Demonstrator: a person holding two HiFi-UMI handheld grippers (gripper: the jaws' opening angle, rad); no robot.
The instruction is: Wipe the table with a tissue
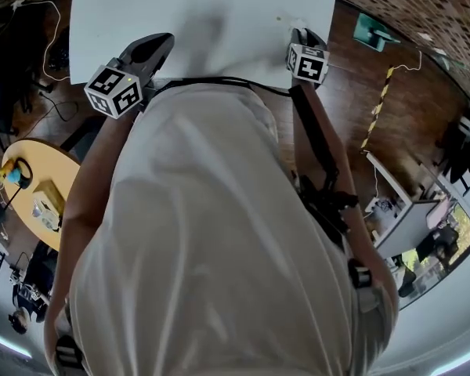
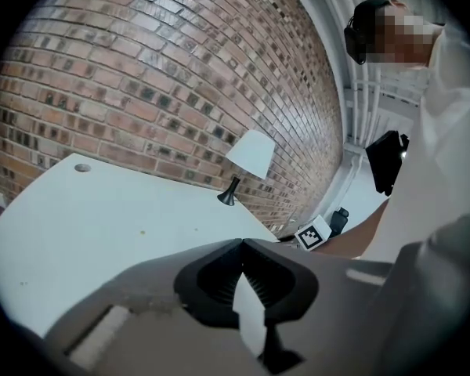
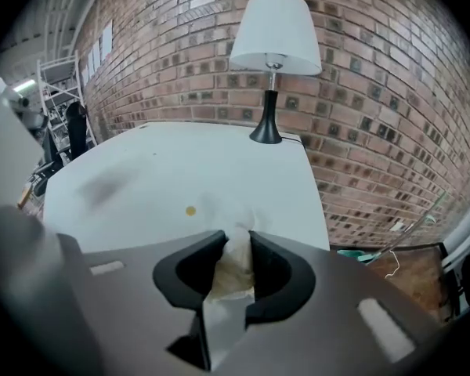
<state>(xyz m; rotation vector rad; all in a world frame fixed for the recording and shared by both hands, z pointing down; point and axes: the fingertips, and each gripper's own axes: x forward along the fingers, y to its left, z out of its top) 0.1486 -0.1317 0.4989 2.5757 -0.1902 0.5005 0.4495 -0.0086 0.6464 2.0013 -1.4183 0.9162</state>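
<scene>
The white table point(image 1: 219, 14) lies ahead of me, partly hidden by my own white-shirted body in the head view. My right gripper point(image 3: 236, 237) is shut on a crumpled white tissue point(image 3: 233, 269), which bulges out past the fingertips just above the tabletop point(image 3: 180, 171). A small yellowish spot point(image 3: 190, 210) sits on the table just left of the tissue. In the head view the right gripper point(image 1: 298, 31) is over the table's near right part. My left gripper point(image 2: 241, 241) is shut with nothing in it and hovers at the table's near left edge point(image 1: 164, 41).
A white-shaded lamp point(image 3: 272, 45) on a black base stands at the far edge of the table against a brick wall point(image 3: 360, 92). A cable hole point(image 2: 81, 167) marks the table's far left corner. A round wooden side table point(image 1: 39, 178) with small objects stands to my left.
</scene>
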